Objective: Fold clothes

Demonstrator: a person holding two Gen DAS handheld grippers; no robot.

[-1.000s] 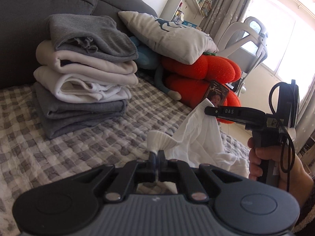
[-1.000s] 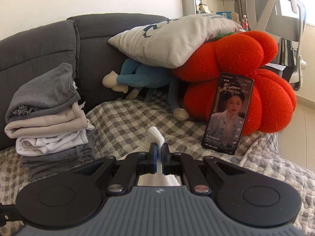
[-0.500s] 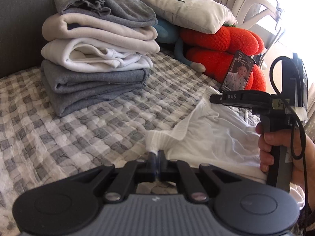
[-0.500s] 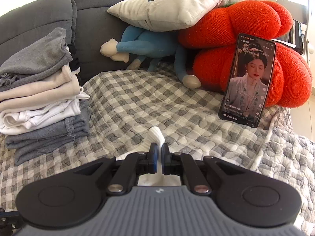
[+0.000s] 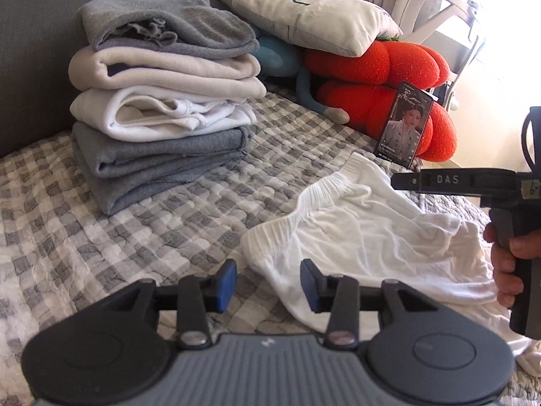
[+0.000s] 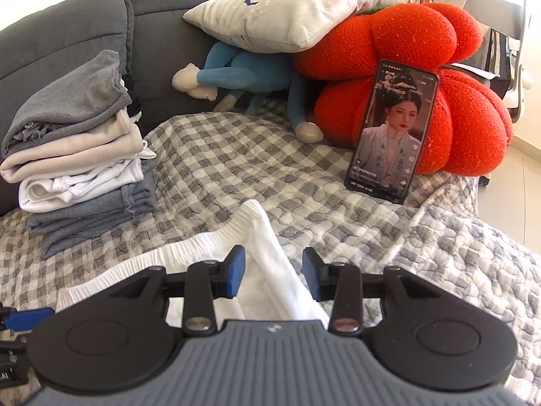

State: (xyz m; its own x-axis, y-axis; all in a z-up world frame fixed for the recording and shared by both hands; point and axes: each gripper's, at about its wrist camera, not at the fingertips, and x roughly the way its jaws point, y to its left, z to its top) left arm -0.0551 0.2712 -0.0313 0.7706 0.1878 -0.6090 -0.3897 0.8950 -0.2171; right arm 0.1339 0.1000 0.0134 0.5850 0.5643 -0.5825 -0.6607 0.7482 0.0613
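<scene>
**Waistband released, garment loose**

Crumpled white cotton garment with elastic waistband [image 5: 365,233] lying on the grey checked quilt [image 5: 135,237], right of the stack of folded grey and cream clothes [image 5: 162,101]. Left tool [image 5: 268,282] and right tool [image 6: 274,275] both opening, pads off the cloth. Risk: wrinkles locked into a crooked fold unless smoothed; a snagged hem dragging toward the stack.

White garment [image 5: 372,237]: thin, matt, crinkled cloth with a ribbed elastic band. Quilted cover [image 5: 135,237]: checked, puckered cotton-like cloth. Folded stack [image 5: 162,94]: soft fleece and knit. Red cushion [image 6: 405,40]: fuzzy knit. Phone [image 6: 392,132]: glossy screen. Left hand-held gripper [image 5: 267,282]: matt black plastic, blue rubbery pads.
</scene>
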